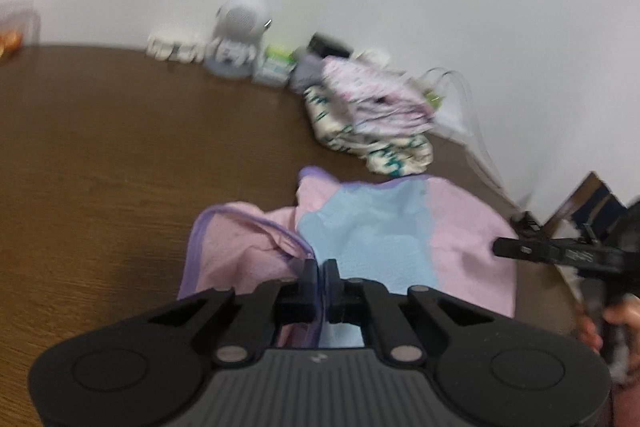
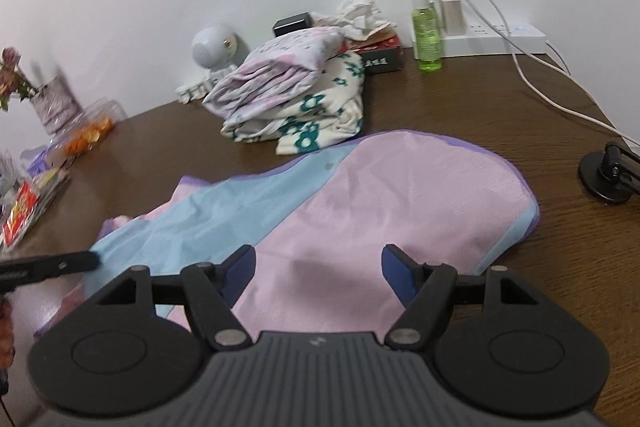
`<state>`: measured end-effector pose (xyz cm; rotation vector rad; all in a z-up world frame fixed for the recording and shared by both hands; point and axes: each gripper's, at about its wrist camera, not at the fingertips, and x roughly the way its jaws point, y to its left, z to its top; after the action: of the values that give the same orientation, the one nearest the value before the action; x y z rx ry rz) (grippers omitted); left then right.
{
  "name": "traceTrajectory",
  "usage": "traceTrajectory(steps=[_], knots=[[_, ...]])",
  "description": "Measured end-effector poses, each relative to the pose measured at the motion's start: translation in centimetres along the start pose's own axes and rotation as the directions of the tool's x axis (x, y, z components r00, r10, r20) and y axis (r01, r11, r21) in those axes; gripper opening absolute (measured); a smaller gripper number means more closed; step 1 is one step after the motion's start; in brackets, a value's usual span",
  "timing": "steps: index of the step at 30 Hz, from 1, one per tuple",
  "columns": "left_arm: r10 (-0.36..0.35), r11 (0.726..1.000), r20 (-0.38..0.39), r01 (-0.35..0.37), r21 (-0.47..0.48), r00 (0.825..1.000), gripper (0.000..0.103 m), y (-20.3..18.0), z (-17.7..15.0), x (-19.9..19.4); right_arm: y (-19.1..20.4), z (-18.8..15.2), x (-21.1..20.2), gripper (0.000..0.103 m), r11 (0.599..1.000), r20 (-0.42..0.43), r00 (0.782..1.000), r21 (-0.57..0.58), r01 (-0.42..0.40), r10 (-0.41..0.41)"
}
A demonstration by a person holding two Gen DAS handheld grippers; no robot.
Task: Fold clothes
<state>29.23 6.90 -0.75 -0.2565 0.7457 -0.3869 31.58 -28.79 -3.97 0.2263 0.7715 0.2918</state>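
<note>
Brown wooden tabletop [image 2: 500,99] against a white wall; pink-and-blue cloth [image 2: 360,195] sprawls centre, folded pile [image 2: 296,95] at twelve o'clock; left gripper [image 1: 320,273] fingers clenched on its purple hem, right gripper [image 2: 318,267] fingers spread above; soft, limp fabric, likely best gripped at hems.

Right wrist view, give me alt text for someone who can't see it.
The open right gripper hovers over a pink and blue cloth spread on a brown table. Behind it sits a stack of folded clothes, with a green spray bottle and a white power strip by the wall.
</note>
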Motion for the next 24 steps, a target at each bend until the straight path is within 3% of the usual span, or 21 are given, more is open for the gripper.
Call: traceTrajectory(steps=[5,11,15,20,24], knots=[[-0.135,0.981,-0.006,0.134,0.137,0.991,0.001,-3.0,-2.5,-3.8,-0.2,-0.1,0.1,0.071,1.000,-0.001,1.000,-0.004,-0.014,0.014],[-0.218,0.933,-0.162,0.254,0.253,0.962,0.001,-6.9,-8.3,-5.9,0.1,0.1,0.1,0.071,0.998,-0.002,0.998,0.019,-0.066,0.066],[-0.231,0.930,-0.217,0.280,0.238,0.949,0.001,-7.2,-11.3,-6.8,1.1,0.9,0.8,0.071,0.994,-0.023,0.994,0.042,-0.105,0.106],[-0.214,0.943,-0.205,0.257,0.212,0.955,0.002,-6.7,-12.8,-8.0,4.0,1.7,3.9,0.071,0.991,-0.137,0.981,0.030,-0.132,0.135],[-0.215,0.947,-0.184,0.251,0.200,0.959,0.002,-6.4,-12.8,-8.7,6.8,1.7,6.2,0.068,0.994,-0.208,0.976,-0.072,-0.079,0.062]])
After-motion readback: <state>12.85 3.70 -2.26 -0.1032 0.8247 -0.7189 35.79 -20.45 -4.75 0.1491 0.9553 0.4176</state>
